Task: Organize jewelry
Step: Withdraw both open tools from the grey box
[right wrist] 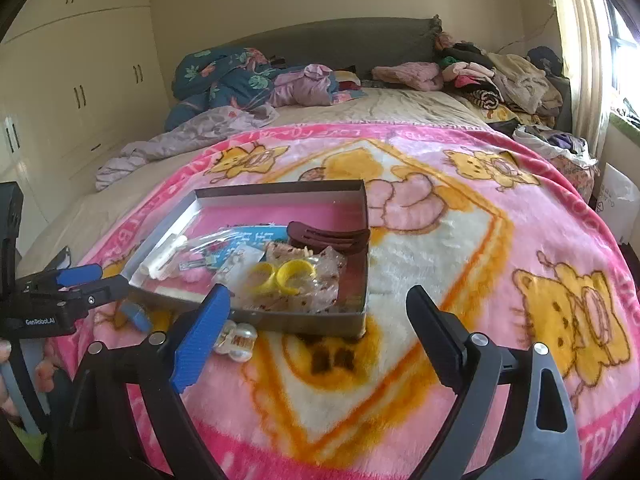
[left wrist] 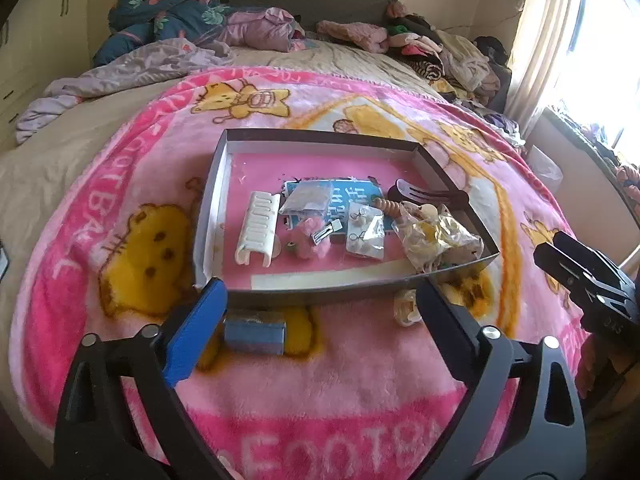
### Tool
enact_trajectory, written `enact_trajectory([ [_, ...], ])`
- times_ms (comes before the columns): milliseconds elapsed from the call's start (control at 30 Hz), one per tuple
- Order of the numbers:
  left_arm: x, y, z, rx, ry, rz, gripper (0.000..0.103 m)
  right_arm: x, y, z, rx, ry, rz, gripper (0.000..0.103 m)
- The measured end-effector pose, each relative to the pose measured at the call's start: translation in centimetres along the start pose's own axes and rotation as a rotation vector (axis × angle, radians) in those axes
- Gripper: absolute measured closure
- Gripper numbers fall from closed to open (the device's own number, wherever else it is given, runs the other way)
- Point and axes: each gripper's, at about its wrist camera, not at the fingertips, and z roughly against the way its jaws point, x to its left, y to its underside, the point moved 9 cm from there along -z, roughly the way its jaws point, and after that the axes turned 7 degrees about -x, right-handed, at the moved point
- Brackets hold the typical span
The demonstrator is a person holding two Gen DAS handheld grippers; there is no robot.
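A shallow grey box (left wrist: 320,142) (right wrist: 362,216) with a pink floor lies on the pink blanket and holds a white comb (left wrist: 258,229), earring packets (left wrist: 365,233), a pink fluffy clip (left wrist: 310,236), a dark hair clip (left wrist: 428,194) (right wrist: 328,236) and a bag of yellow rings (left wrist: 438,238) (right wrist: 280,278). A small blue box (left wrist: 255,333) (right wrist: 136,316) and a clear hair claw (left wrist: 406,307) (right wrist: 238,340) lie on the blanket in front of the grey box. My left gripper (left wrist: 322,314) is open and empty above the blue box. My right gripper (right wrist: 320,312) is open and empty near the box's front right corner.
The pink cartoon blanket (left wrist: 340,392) (right wrist: 440,240) covers the near bed. Piles of clothes and bedding (left wrist: 180,12) (right wrist: 500,72) lie at the headboard. Wardrobes (right wrist: 80,80) stand left, a curtained window (left wrist: 560,40) right.
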Motion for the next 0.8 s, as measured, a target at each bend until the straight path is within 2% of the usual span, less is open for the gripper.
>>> enact_trajectory([
  [367,1.4,1.5,1.3,-0.002,-0.033,0.008,0.013,2.0,1.7,0.6,0.023,-0.021,0.046,0.015],
  [800,4.4,3.9,1.0,0.029,-0.079,0.036,0.012,4.8,4.0,-1.3,0.086,-0.061,0.078,0.015],
])
